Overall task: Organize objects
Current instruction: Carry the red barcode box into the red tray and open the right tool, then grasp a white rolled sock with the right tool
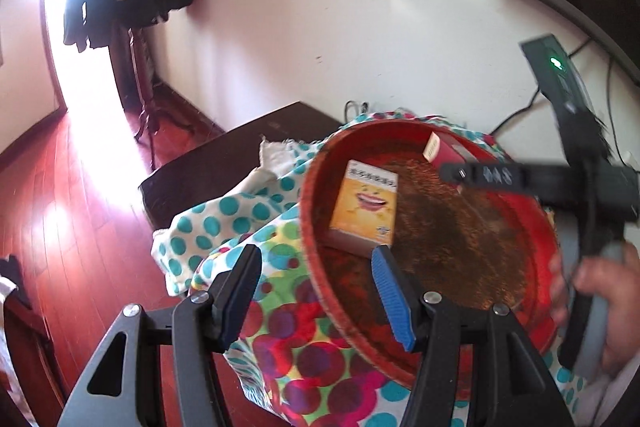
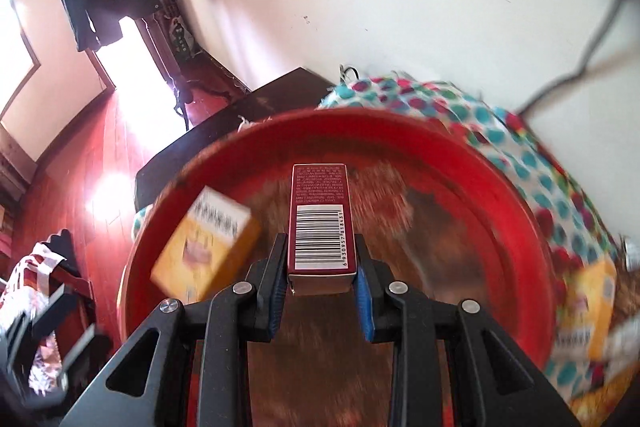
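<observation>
Only readable text you have: the barcode on the red box [image 2: 322, 223], right wrist view, digits along its edge reading roughly 6930957418431, last few uncertain. Small print above the barcode is too fine to read. The yellow box [image 1: 366, 209] has a line of characters on its top band over a smiling mouth picture, blurred, illegible.

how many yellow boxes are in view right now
2. One yellow box lies inside the red tray, on its left side. A second yellow box sits outside the tray on the polka-dot cloth, at the right edge. It is blurred, and more may be hidden.
</observation>
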`<state>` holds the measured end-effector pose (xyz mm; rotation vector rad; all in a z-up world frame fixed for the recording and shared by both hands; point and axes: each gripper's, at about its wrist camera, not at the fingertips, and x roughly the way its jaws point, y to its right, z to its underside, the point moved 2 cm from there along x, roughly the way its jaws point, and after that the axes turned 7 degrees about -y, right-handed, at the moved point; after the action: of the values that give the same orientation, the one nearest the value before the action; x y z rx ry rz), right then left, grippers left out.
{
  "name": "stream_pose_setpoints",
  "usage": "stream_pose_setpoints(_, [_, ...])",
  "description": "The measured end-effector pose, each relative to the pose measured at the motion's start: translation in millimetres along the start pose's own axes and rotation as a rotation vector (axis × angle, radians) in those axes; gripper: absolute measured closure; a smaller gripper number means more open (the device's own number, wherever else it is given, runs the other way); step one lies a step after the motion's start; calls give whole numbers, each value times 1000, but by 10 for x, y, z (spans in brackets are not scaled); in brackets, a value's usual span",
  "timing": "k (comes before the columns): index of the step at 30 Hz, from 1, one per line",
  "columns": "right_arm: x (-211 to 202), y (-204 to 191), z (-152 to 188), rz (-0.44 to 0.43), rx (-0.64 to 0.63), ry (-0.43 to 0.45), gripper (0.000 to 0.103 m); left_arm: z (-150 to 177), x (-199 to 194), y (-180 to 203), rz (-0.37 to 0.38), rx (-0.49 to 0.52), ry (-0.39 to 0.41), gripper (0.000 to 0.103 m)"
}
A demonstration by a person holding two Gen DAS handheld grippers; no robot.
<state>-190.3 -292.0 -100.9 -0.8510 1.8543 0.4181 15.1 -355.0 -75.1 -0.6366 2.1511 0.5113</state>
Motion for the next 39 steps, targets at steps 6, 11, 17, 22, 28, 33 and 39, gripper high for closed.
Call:
stream_pose_setpoints(6, [357, -44, -159, -6, -5, -42, 74, 10, 23, 11, 0, 8, 3, 44])
stream_pose_setpoints(11, [171, 50, 10, -3, 8, -1, 51, 8, -25, 82, 18, 27, 25, 44])
stream_pose_setpoints(17, [-663, 419, 818, 102, 27, 125, 50, 43, -98, 289, 55, 84, 47, 44])
stream_pose_setpoints(22, [-1270, 1066, 1888, 230, 139, 163, 42, 164, -127, 642, 130, 174, 43, 44])
stream_pose_setpoints(28, [-1772, 2061, 3014, 397, 378, 181, 42, 368, -194, 1080, 252, 268, 36, 44])
stream_pose_setpoints(33, [-1991, 2740, 3635, 413, 603, 212, 42, 566, -216, 1410, 260, 378, 43, 44])
stream_pose_setpoints(39, [-1856, 3127, 3844, 357, 651, 192, 37, 786, -291, 1721, 253, 481, 64, 43])
